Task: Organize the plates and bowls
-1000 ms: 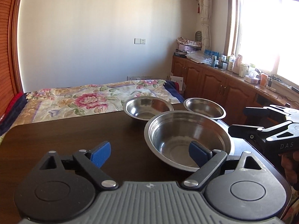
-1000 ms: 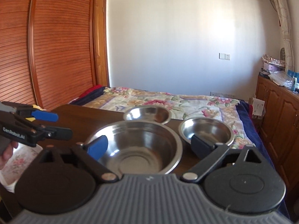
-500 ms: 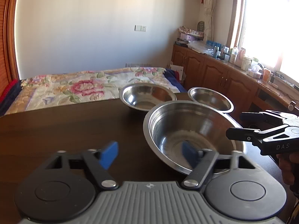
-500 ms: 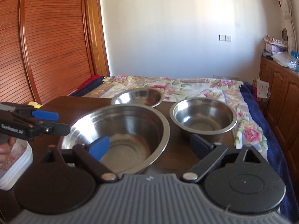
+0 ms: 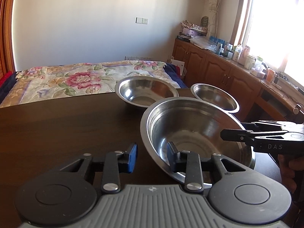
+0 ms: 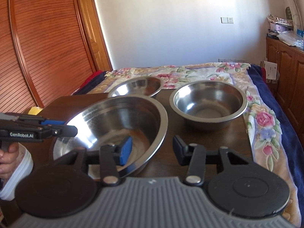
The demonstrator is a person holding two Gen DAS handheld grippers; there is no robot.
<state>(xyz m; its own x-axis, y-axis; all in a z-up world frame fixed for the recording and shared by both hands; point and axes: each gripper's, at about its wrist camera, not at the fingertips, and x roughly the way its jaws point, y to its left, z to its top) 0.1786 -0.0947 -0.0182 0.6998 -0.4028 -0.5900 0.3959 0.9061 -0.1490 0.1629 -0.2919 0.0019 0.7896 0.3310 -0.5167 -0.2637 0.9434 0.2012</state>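
Note:
A large steel bowl stands on the dark wooden table. My left gripper straddles its near left rim, blue pad outside, the other finger inside. The jaws are closing and a gap still shows at the rim. My right gripper straddles the opposite rim, blue pad inside the bowl, dark finger outside, also closing without touching. Each gripper shows in the other's view: the right one, the left one. Two smaller steel bowls stand behind the large one.
A stack of white plates sits at the table's left edge under a hand, with a yellow thing behind it. A bed with a floral cover lies past the table. Wooden cabinets line the window wall.
Both grippers have come forward and down onto the large bowl from opposite sides. Their jaws have narrowed from wide open, and each now has the bowl's rim between its fingers.

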